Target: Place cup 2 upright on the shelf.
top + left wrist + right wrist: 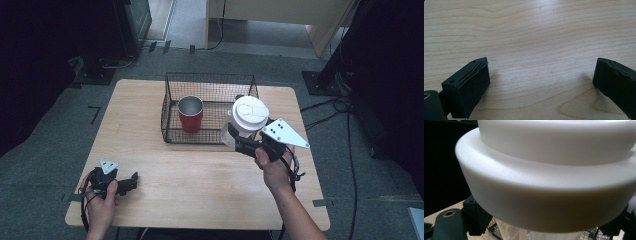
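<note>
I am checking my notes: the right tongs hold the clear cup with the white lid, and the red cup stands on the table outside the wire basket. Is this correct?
Not quite. The red cup stands inside the wire basket, not outside it; the high view shows this. The rest holds: the right tongs grip the clear cup with the white lid.

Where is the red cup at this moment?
In the high view, the red cup stands upright inside the wire basket, on its left side, left of the white-lidded bottle held by the right gripper.
</note>
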